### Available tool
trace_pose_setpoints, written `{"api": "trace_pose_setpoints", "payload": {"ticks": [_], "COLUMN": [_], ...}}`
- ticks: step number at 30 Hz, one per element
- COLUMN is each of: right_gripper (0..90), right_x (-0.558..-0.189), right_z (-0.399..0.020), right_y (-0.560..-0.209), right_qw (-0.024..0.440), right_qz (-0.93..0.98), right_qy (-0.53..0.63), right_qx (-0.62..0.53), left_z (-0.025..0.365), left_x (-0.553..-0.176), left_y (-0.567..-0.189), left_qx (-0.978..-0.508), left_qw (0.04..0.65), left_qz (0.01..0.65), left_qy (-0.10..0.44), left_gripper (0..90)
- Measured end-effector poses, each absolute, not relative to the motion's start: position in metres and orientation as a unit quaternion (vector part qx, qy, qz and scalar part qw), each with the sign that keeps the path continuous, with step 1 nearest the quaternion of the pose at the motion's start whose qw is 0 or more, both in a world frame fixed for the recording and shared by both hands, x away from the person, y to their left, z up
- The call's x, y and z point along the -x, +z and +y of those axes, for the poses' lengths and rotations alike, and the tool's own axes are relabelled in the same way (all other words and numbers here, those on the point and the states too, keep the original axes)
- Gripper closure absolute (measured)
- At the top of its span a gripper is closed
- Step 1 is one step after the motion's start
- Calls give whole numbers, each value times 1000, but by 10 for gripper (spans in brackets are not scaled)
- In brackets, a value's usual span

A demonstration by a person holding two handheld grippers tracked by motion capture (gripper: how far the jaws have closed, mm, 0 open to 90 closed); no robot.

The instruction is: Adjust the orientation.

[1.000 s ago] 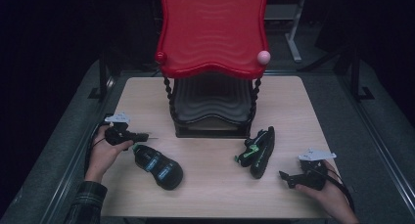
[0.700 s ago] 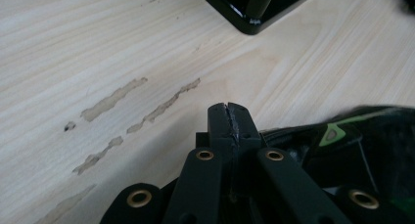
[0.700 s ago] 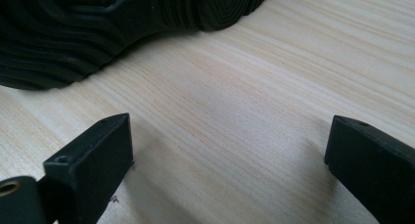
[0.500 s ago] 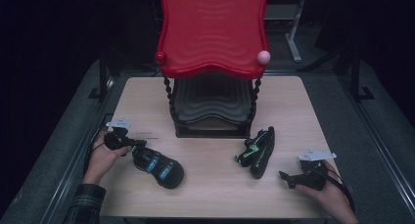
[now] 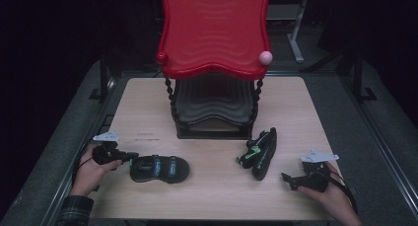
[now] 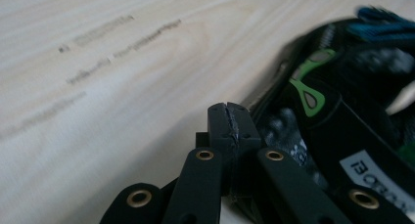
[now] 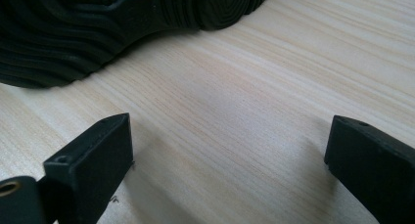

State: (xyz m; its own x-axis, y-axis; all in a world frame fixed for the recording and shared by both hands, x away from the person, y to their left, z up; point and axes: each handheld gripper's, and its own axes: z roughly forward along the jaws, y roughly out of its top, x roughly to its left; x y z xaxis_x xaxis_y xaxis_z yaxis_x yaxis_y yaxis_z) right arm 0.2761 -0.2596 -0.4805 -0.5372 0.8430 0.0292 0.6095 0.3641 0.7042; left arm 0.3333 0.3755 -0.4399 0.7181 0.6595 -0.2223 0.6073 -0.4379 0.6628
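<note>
A black sandal with blue and green straps [image 5: 159, 168] lies flat on the wooden table [image 5: 148, 102], left of centre. My left gripper [image 5: 129, 157] is shut with nothing in it, its tips against the sandal's heel end. In the left gripper view the jaws [image 6: 229, 121] are pressed together beside that sandal [image 6: 337, 116]. A second black sandal with green straps [image 5: 260, 152] lies on its side right of centre. My right gripper [image 5: 288, 179] rests low at the front right, open, pointing at it. In the right gripper view its jaws [image 7: 230, 136] stand wide apart over bare wood, the sandal's ribbed sole [image 7: 98, 28] just ahead.
A two-tier rack stands at the back centre of the table, with a red wavy top tray [image 5: 214, 28] and a black lower tray [image 5: 214, 100] on twisted posts. A pink knob [image 5: 266, 57] sits on its right corner. Dark grey floor surrounds the table.
My left gripper has moved right and toward the front edge. The blue-strapped sandal has swung from slanting to lying straight across and has shifted right. The right hand and the other sandal have stayed put.
</note>
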Motion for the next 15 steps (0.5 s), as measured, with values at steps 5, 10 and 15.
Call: {"api": "trace_pose_setpoints", "payload": {"ticks": [5,10,15], "right_gripper": [33,33,33], "right_x": [-276,-276,-276], "right_z": [-260,-260,-260], "right_y": [-481,-481,-480], "right_qw": [171,171,171], "right_qz": [808,808,808], "right_qy": [340,340,340], "right_qx": [-450,-450,-449], "left_z": [378,377,372], "left_x": [-316,-293,-279], "left_y": [-440,-442,-442], "left_qx": [-847,-848,-853], "left_qw": [380,388,389], "left_qz": [370,360,347], "left_qy": [32,28,20], "left_gripper": [900,900,900]}}
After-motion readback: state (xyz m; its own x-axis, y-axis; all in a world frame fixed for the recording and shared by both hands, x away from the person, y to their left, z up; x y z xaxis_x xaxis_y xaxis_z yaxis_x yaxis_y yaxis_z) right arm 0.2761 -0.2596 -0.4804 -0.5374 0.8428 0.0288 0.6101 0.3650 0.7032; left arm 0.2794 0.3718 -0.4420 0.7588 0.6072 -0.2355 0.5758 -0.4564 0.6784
